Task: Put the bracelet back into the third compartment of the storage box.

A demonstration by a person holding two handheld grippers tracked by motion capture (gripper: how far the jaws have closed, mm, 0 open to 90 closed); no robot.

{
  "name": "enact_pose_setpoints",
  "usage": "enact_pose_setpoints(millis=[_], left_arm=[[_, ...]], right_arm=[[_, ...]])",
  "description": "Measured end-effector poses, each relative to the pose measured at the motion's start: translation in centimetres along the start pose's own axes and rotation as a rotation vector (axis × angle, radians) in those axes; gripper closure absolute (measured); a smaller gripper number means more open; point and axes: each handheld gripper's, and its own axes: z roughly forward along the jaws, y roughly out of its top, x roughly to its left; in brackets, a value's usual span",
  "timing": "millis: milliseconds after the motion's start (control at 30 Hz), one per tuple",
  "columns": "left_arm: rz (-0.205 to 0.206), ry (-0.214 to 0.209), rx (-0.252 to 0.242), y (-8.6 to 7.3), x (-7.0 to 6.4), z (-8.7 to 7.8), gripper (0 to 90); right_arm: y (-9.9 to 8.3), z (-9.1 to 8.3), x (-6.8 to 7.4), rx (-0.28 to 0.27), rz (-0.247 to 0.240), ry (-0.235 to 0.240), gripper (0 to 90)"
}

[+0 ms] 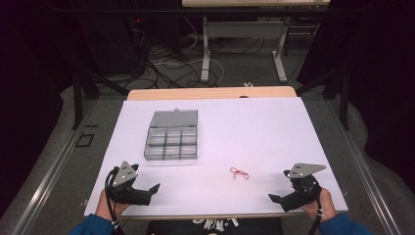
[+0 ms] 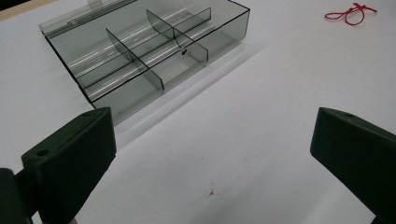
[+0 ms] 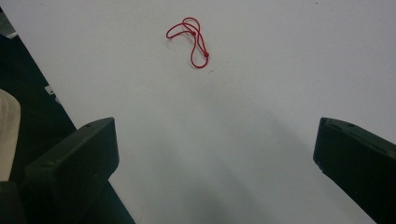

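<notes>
Notably, we found the red cord (image 1: pixel 239 173) lying ahead-left of the right gripper (image 1: pixel 275 198), nearer it than the left gripper (image 1: pixel 154 188), both with jaws apart and empty.

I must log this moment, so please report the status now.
Left gripper open, right gripper open, both holding nothing. Red string lies loose between them, outside divided box. Nothing in the way.

The table (image 1: pixel 274 132) is plain white with a wooden far edge. The box (image 1: pixel 172 137) is smoky transparent grey. The cord (image 1: pixel 239 173) is red. Both hand-held grippers are black with grey plates; the sleeves (image 1: pixel 90 226) are blue.
</notes>
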Motion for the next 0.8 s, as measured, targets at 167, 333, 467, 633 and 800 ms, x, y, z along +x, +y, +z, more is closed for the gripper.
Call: enact_pose_setpoints(millis=[167,333,467,633,800], left_arm=[[-0.001,-0.004,0.006,0.0,0.1,0.0,0.4],[0.003,-0.003,0.003,0.1,-0.1,0.2,0.4],[0.002,-0.006,0.004,0.1,0.0,0.2,0.3],[0.009,-0.003,0.014,0.1,0.0,0.2,0.3],[0.008,-0.003,0.014,0.1,-0.1,0.3,0.4]], right_arm=[[0.2,0.0,0.0,0.006,-0.014,0.004,0.0],[0.3,0.0,0.0,0.000,-0.023,0.005,0.0],[0.6,0.1,0.0,0.002,-0.035,0.005,0.0],[1.0,0.5,0.1,-0.005,-0.054,0.005,0.0],[1.6,0.8,-0.1,-0.004,-0.052,0.010,0.0]])
